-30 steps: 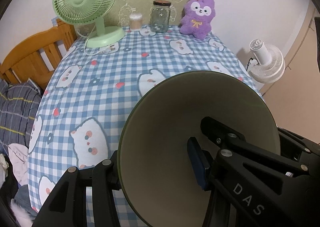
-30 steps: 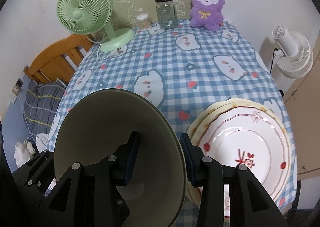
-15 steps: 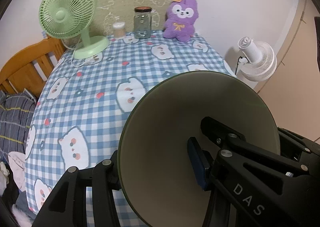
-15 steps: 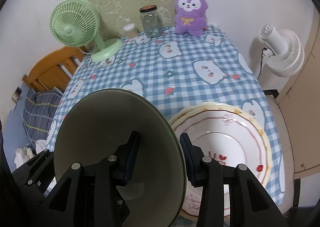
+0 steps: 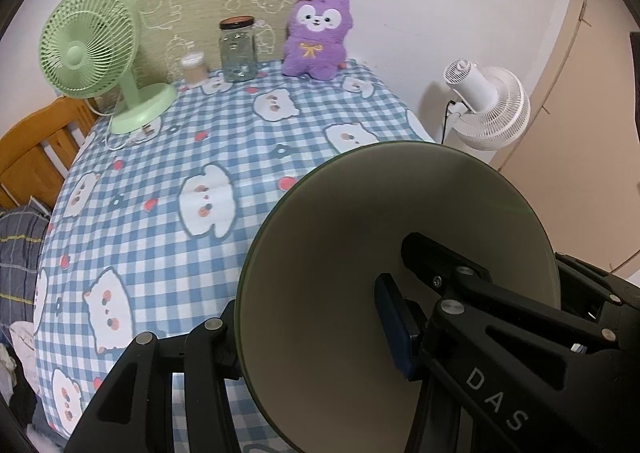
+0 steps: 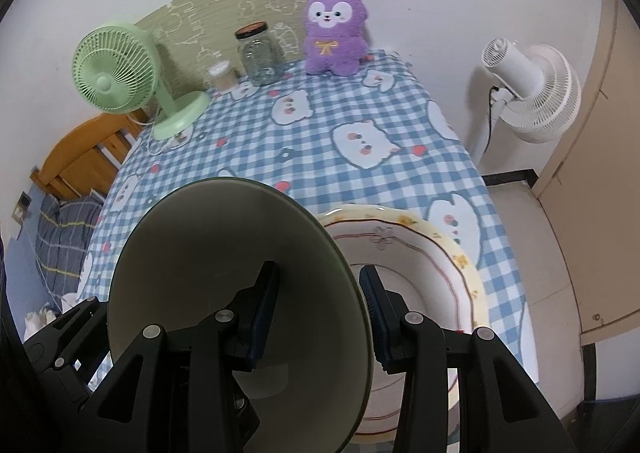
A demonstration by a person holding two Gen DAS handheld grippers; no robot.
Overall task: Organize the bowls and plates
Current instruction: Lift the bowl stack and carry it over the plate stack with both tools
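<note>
Nearby, plates beside table edge

A home bedroom: a wooden bed frame with bedding beside the desk, a plush toy and a fan along its far edge.

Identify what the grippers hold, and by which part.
Both grip one green bowl by its rim: left gripper and right gripper on opposite sides, one finger inside.

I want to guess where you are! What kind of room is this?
Probably a bedroom in someone's home. A wooden bed frame with striped bedding sits beside the table, and a purple stuffed toy and a green fan stand on it.
</note>
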